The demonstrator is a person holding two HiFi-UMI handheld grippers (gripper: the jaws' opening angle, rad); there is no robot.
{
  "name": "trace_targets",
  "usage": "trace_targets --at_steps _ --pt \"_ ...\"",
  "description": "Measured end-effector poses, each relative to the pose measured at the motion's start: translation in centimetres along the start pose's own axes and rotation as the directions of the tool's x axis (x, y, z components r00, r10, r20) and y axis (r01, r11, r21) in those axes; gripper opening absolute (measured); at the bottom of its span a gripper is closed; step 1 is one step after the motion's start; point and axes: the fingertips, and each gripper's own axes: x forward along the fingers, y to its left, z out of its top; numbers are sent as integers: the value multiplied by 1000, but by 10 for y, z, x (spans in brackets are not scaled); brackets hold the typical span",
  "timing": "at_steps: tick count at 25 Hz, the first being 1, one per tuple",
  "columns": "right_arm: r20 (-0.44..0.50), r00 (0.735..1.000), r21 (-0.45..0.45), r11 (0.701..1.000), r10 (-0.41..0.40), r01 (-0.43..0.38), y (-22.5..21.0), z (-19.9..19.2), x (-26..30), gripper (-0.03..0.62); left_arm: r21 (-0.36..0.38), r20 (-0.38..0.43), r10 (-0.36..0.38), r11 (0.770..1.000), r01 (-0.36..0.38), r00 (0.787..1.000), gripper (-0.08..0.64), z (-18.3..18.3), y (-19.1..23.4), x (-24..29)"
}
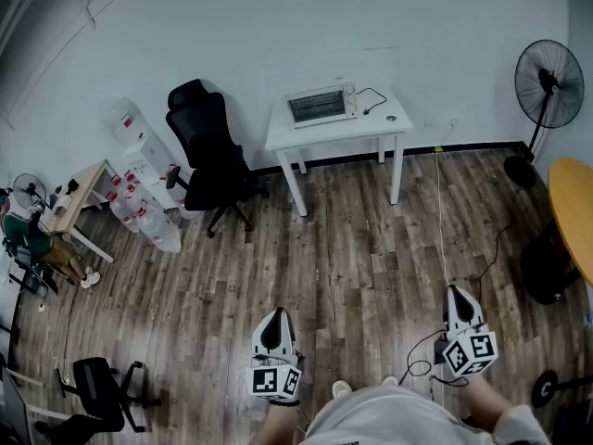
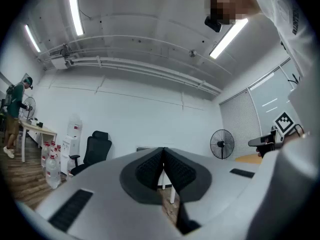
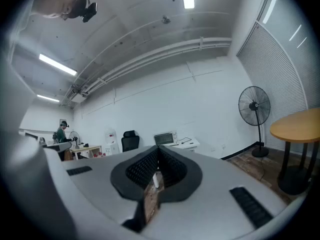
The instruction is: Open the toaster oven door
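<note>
Toaster oven, a small silver metal box with a glass front (image 1: 320, 106), sat on the white counter (image 1: 326, 134) against the far wall, well apart from you. Your left claw (image 1: 275, 315) and right claw (image 1: 456, 293) were both pressed together, empty. Its stiff hinged door probably needed a pull at the top edge, and the light body might have slid.

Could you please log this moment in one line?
toaster oven: door closed, out of reach | left gripper: shut, empty | right gripper: shut, empty
</note>
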Motion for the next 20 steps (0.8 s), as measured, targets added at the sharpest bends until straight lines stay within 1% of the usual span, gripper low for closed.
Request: trace_targets --at_steps 4,13,16,20 --pt "-3 1000 -2 1000 2 -2 9 1 3 15 -9 7 -12 1000 12 1000 8 -1 7 0" --pt "-7 1000 -11 1000 9 -9 46 -6 17 17 -25 -2 -36 999 36 999 8 -3 38 -3" --pt "-3 1000 -9 1000 12 -12 59 -9 20 17 -27 0 -56 998 56 998 8 -5 46 -5" --pt "2 1000 -23 1000 -1 1 75 -12 26 17 -35 -24 -63 997 62 998 8 -13 61 -2"
